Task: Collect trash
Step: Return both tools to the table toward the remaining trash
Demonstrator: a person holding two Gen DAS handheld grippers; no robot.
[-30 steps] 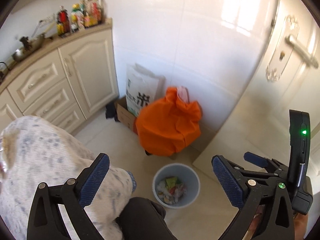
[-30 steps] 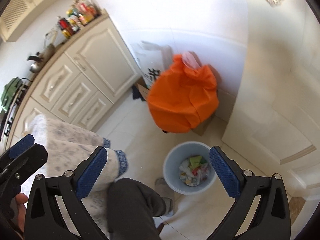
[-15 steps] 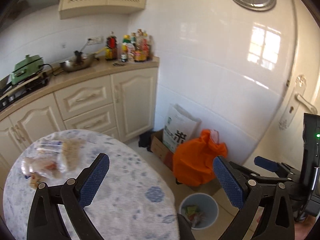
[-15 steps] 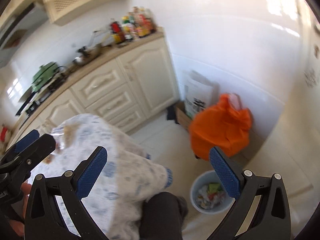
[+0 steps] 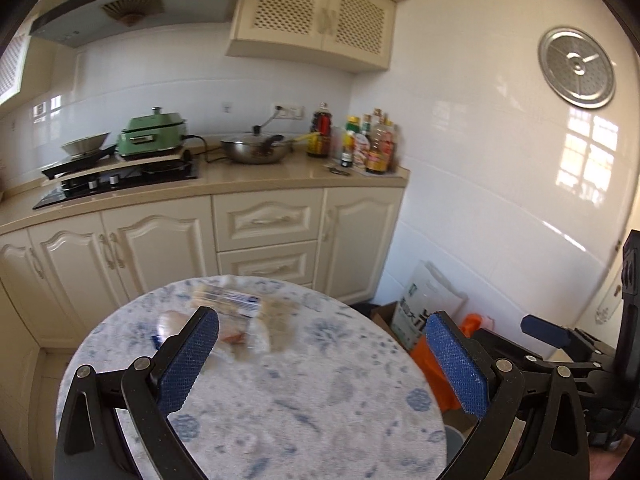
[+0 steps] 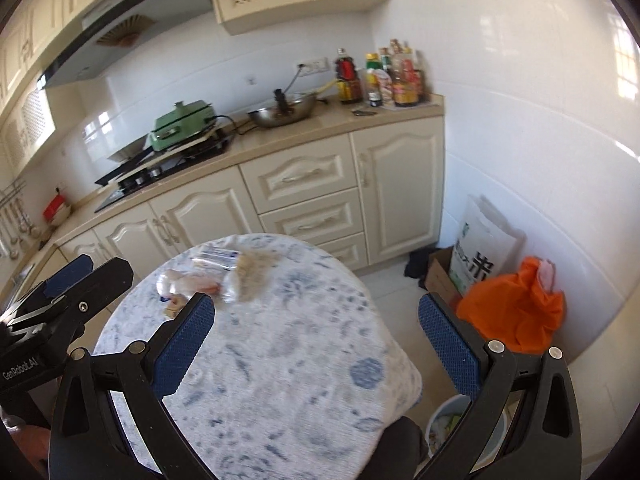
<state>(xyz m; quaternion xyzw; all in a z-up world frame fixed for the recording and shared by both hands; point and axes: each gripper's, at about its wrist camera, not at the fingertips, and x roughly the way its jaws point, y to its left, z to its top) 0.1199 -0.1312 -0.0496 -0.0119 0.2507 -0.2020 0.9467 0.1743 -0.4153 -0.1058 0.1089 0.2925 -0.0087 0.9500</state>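
Note:
Crumpled clear wrappers and food scraps (image 5: 236, 322) lie in a loose pile at the far side of a round table with a blue-flowered cloth (image 5: 304, 392). The same trash pile (image 6: 216, 276) appears in the right wrist view on that table (image 6: 288, 360). My left gripper (image 5: 320, 360) hangs open above the table's near half, nothing between its fingers. My right gripper (image 6: 316, 344) is open too, over the table's near edge. A pale blue bin (image 6: 460, 432) holding scraps stands on the floor at the lower right, partly hidden by a finger.
Cream cabinets (image 5: 264, 220) with a stove, a green cooker (image 5: 154, 134), a wok and bottles run along the back wall. An orange bag (image 6: 516, 316), a white sack (image 6: 480, 248) and a cardboard box stand by the right wall. The other gripper (image 6: 52, 316) shows at left.
Both grippers have swung up and away from the floor bin toward the table. The trash pile on the table has come into full view; the bin has slipped to the frame's bottom edge.

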